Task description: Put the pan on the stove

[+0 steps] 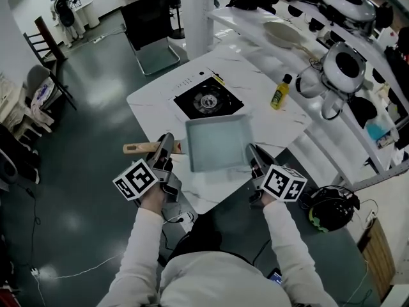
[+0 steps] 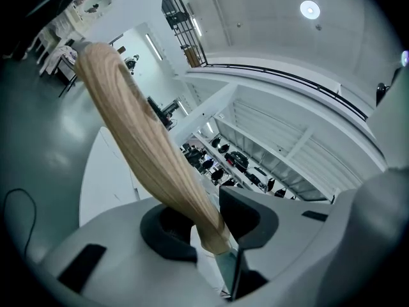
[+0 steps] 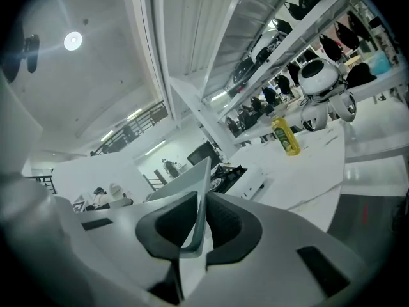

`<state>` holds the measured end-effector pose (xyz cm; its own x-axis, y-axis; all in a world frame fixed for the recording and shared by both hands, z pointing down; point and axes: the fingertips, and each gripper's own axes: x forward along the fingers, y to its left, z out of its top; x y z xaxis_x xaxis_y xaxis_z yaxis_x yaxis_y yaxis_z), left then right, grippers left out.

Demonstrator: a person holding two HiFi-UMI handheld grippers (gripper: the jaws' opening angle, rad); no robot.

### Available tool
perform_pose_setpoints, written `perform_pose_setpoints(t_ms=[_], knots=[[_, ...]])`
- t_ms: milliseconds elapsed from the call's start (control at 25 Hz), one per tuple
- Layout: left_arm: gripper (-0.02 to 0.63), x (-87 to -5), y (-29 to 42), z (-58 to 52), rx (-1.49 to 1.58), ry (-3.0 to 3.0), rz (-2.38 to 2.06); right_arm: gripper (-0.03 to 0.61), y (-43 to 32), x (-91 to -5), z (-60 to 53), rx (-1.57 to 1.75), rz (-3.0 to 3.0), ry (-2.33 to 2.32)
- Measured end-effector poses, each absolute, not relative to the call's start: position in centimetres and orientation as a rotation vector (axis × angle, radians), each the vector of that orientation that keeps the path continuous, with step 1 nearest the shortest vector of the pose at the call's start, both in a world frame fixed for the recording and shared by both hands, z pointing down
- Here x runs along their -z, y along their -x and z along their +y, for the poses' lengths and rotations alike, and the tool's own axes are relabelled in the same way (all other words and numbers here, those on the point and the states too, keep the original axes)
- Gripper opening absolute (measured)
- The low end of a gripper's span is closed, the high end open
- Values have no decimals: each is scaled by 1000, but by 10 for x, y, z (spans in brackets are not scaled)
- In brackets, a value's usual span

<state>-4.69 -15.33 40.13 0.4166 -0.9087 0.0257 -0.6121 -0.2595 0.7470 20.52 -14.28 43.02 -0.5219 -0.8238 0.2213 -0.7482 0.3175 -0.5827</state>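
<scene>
The pan (image 1: 217,144), square, shallow and pale grey-blue with a light wooden handle (image 2: 137,139), is empty and spans the gap between the 2 grippers, with the stove (image 1: 208,100) just beyond the jaws. The left gripper (image 2: 208,229) is clenched on the handle near its pan end, and the right gripper (image 3: 199,229) pinches the pan's thin side wall between its pads. Whether the pan rests on the table (image 1: 255,82) or hangs above it cannot be told.
</scene>
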Motion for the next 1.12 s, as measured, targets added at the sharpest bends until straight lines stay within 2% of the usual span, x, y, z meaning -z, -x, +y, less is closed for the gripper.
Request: perform_pose_setpoints(t_ms=[1120], knots=[[120, -442, 80, -362, 511, -1922, -1254, 52, -172, -462, -348, 1039, 2480, 1549]])
